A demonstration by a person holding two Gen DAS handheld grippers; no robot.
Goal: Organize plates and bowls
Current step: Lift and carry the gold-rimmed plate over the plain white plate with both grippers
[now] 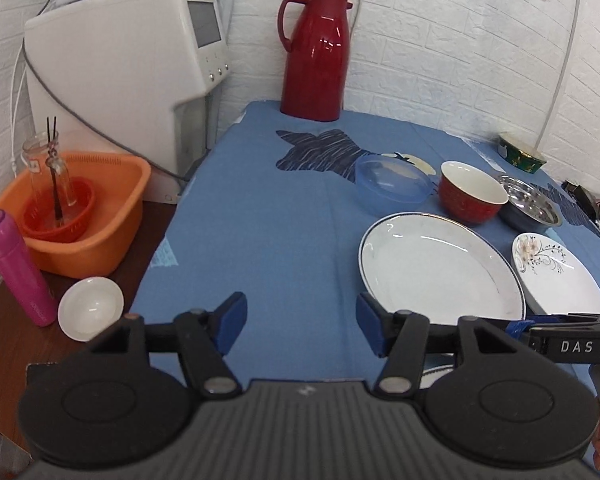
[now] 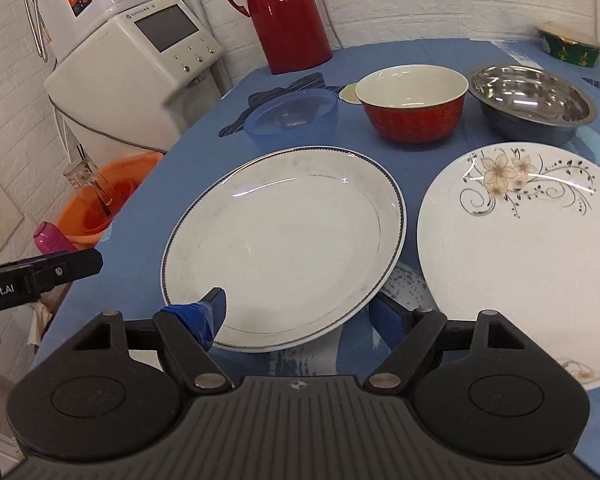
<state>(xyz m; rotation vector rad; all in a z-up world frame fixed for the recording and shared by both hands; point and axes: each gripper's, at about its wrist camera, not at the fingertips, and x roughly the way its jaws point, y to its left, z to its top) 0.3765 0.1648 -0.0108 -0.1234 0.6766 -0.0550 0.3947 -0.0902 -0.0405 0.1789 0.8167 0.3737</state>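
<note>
Starting stage: nothing stacked yet, by the look of it.
Left view: left gripper [image 1: 300,326] spread wide, empty, over cloth just left of rimmed plate [image 1: 440,266].
Right view: right gripper [image 2: 300,314] agape, straddling rimmed plate [image 2: 284,248] near edge, no grip; flower plate [image 2: 520,256] right of it; red bowl [image 2: 412,106], steel bowl [image 2: 534,106], blue bowl [image 2: 292,118] behind, all apart.
Left to do: all stacking.

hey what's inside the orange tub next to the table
The orange tub holds a small red basket, and a clear glass jar with dark sticks stands in that basket. The tub's floor beneath the basket is covered, so anything there is hidden.
</note>
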